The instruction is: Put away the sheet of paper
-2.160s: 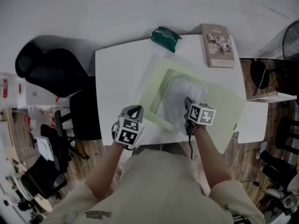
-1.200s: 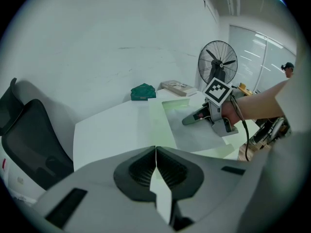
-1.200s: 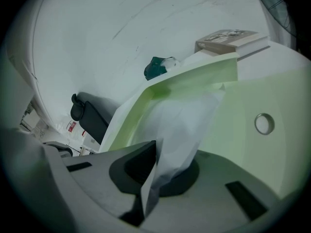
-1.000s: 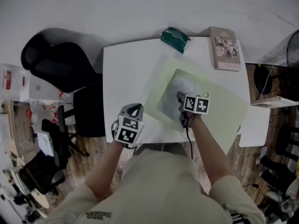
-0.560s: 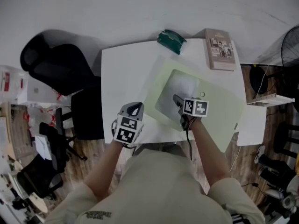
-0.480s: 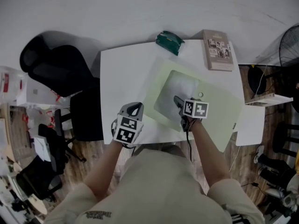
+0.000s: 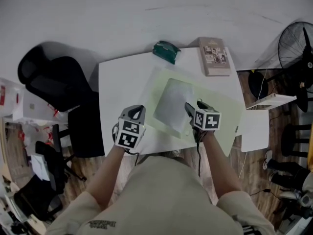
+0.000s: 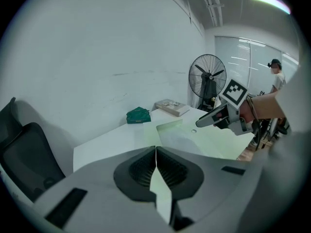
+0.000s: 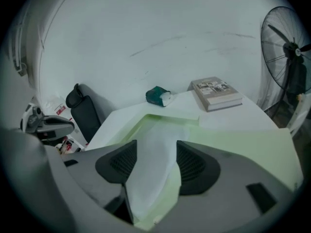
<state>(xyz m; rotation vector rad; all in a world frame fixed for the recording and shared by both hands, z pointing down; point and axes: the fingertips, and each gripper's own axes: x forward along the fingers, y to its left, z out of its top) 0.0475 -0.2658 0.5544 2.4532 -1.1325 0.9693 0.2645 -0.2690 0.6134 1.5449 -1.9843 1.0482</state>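
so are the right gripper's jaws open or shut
Open. The right gripper has just been opening its jaws. They stand well apart, and the white sheet seen through the gap lies below them, not pinched.

My white table (image 7: 117, 77) stands against a plain white wall (image 7: 146, 13) on a wood floor (image 7: 247, 173). A black office chair (image 7: 49, 77) sits at my left, a standing fan (image 7: 299, 38) at my right.

One sheet (image 7: 172, 105), one green folder (image 7: 220, 106), one book (image 7: 213, 56), one pack (image 7: 165, 51) (tissues, perhaps).
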